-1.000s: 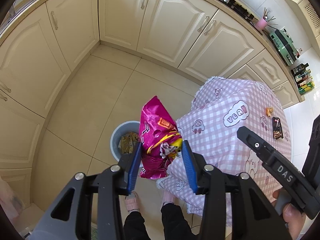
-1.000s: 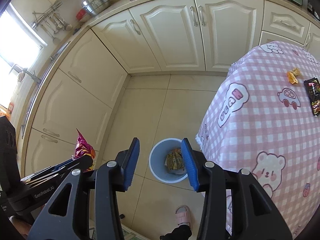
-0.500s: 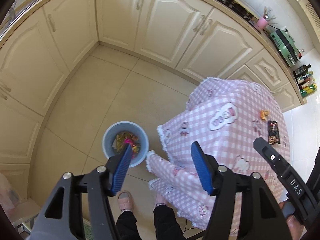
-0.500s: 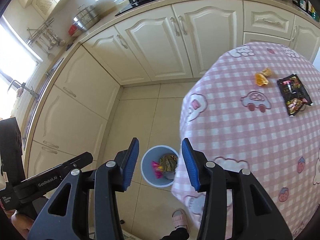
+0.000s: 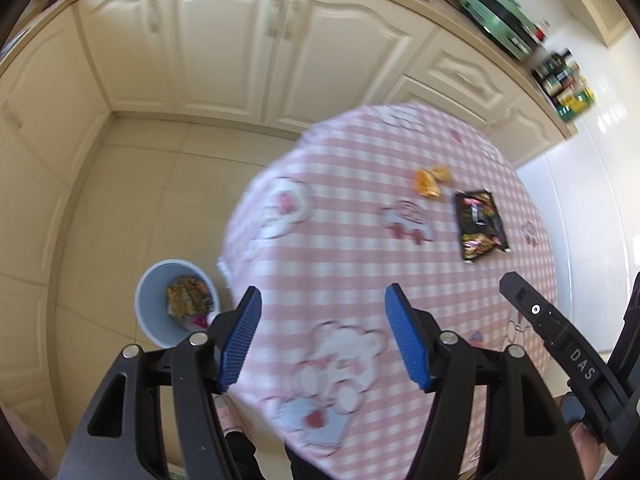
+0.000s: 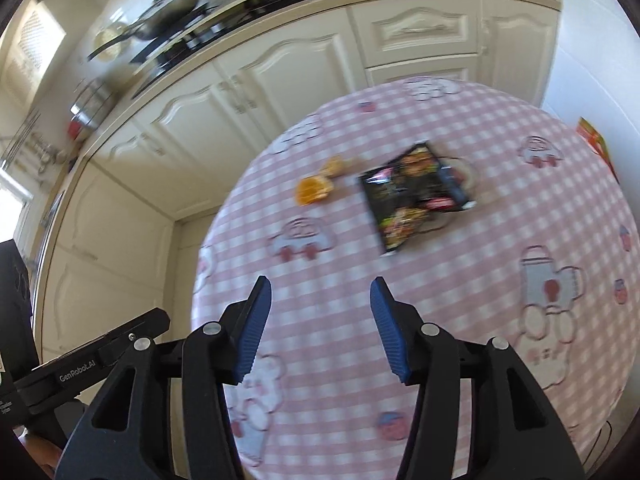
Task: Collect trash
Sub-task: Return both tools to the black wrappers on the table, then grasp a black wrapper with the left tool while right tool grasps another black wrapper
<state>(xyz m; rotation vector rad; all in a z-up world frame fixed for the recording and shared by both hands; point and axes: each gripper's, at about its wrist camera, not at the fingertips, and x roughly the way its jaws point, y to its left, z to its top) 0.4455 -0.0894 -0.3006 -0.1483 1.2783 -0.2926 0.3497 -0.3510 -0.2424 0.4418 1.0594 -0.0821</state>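
Motion-blurred black wrapper point(image 6: 414, 192) and orange scrap point(image 6: 314, 189) beyond both grippers' wide, empty fingers point(image 6: 254, 336).

A: From where does the left wrist view look?

B: From above the near edge of the pink checked table point(image 5: 360, 248), facing steeply down and forward along its own two fingers. The bin point(image 5: 160, 312) on the floor shows left of the table, the cabinets point(image 5: 224, 48) beyond it.

A: And the right wrist view?

B: Also from above the table point(image 6: 460, 300), angled down, but further over its top and closer. The cabinets point(image 6: 280, 92) lie behind the table.

A: What do both share?

B: The tabletop with the black wrapper point(image 5: 480, 224) point(image 6: 412, 196) and orange scraps point(image 5: 430, 180) point(image 6: 316, 188), plus the cabinets behind.
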